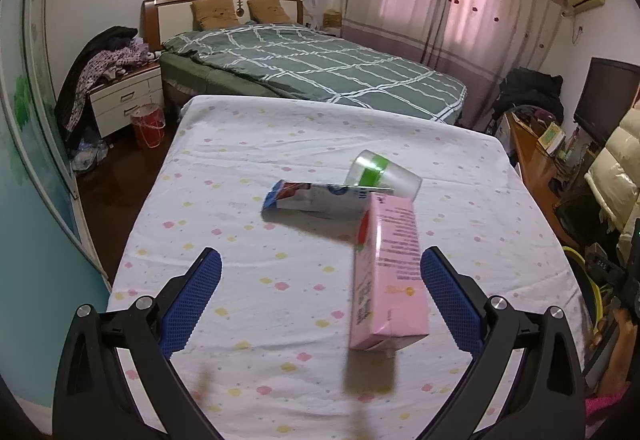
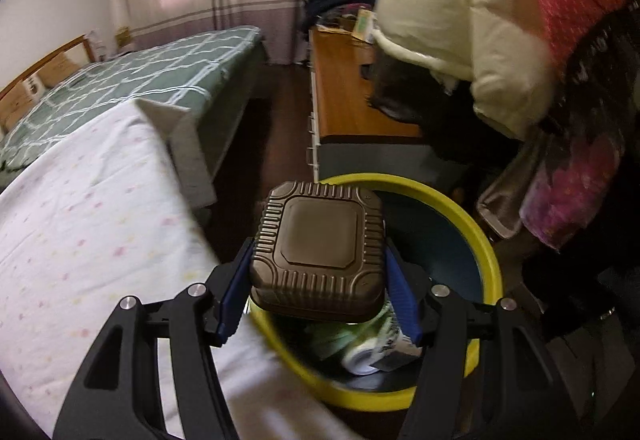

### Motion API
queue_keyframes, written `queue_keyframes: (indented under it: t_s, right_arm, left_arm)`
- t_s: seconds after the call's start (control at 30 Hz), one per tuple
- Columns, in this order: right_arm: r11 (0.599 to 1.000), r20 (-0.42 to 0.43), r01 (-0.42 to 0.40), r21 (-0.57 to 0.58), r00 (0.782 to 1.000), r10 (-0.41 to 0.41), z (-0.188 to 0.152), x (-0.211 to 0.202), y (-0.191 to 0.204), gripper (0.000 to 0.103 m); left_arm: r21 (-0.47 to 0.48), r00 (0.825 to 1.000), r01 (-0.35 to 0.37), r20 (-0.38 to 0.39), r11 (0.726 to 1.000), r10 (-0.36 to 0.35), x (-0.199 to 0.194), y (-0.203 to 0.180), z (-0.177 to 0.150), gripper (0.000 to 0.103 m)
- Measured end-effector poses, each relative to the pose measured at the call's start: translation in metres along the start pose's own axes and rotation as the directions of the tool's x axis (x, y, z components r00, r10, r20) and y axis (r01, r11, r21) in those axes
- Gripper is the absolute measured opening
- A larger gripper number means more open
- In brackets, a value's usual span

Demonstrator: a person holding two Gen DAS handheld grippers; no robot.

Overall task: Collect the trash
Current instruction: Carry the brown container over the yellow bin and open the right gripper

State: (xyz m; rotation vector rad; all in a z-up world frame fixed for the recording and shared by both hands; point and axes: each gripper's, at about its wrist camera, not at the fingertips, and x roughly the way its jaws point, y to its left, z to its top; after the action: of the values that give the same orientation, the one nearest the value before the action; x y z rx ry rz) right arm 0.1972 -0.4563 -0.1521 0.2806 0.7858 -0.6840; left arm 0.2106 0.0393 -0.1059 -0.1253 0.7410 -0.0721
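Observation:
In the left wrist view my left gripper (image 1: 320, 268) is open above a table with a white dotted cloth (image 1: 248, 168). A pink carton (image 1: 386, 272) stands upright just inside my right finger (image 1: 450, 296), not gripped. Behind it lie a flattened blue-and-white carton (image 1: 316, 198) and a tipped clear plastic cup with a green band (image 1: 382, 174). In the right wrist view my right gripper (image 2: 318, 272) is shut on a brown ribbed square container (image 2: 318, 240) and holds it over a yellow-rimmed bin (image 2: 486, 264) that has green-and-white trash (image 2: 372, 344) inside.
A bed with a green checked cover (image 1: 312, 64) lies beyond the table. A nightstand (image 1: 126, 96) and red bucket (image 1: 148, 124) stand at the left. A wooden desk (image 2: 348, 92) and hanging jackets (image 2: 472, 12) stand behind the bin. The table's edge (image 2: 224, 280) borders the bin.

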Motion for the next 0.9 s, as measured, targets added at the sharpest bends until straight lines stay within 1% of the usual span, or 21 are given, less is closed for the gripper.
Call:
queue_keyframes:
  t_s: [0.07, 0.1, 0.17, 0.37, 0.5, 0.67, 0.83, 0.87, 0.9]
  right_arm:
    - [1.000, -0.009, -0.008, 0.019, 1.000, 0.008, 0.002, 0.003, -0.004, 0.060]
    - [1.000, -0.010, -0.007, 0.023, 1.000, 0.007, 0.003, 0.004, -0.005, 0.065]
    - [1.000, -0.009, -0.009, 0.020, 1.000, 0.010, 0.003, 0.004, -0.003, 0.069]
    - [1.000, -0.003, -0.010, 0.006, 1.000, 0.010, 0.001, 0.002, 0.001, 0.069]
    - [1.000, 0.002, -0.003, -0.009, 1.000, 0.003, 0.001, 0.000, 0.004, 0.069]
    - [1.000, 0.004, -0.002, -0.023, 1.000, 0.002, 0.000, -0.002, 0.007, 0.070]
    - [1.000, 0.004, -0.010, -0.015, 1.000, 0.010, 0.001, -0.002, 0.007, 0.070]
    - [1.000, 0.004, -0.010, -0.015, 1.000, 0.010, 0.001, -0.002, 0.007, 0.070]
    - [1.000, 0.006, -0.011, -0.015, 1.000, 0.011, 0.001, -0.002, 0.007, 0.070]
  left_arm:
    - [0.014, 1.000, 0.003, -0.003, 1.000, -0.003, 0.001, -0.007, 0.001, 0.098]
    - [0.020, 1.000, 0.005, -0.006, 1.000, -0.004, 0.002, -0.011, 0.001, 0.098]
    - [0.029, 1.000, 0.008, -0.011, 1.000, -0.008, 0.003, -0.014, 0.002, 0.098]
    - [0.050, 1.000, 0.017, -0.024, 0.999, -0.016, 0.006, -0.026, -0.001, 0.098]
    - [0.066, 0.999, 0.022, -0.049, 0.998, -0.019, 0.013, -0.031, -0.006, 0.098]
    - [0.078, 0.998, 0.017, -0.065, 0.997, -0.012, 0.018, -0.032, -0.008, 0.098]
    - [0.096, 0.996, 0.026, -0.084, 0.995, -0.018, 0.020, -0.033, -0.015, 0.098]
    - [0.103, 0.996, 0.026, -0.087, 0.994, -0.017, 0.021, -0.033, -0.017, 0.097]
    - [0.113, 0.996, 0.024, -0.093, 0.993, -0.014, 0.023, -0.034, -0.019, 0.093]
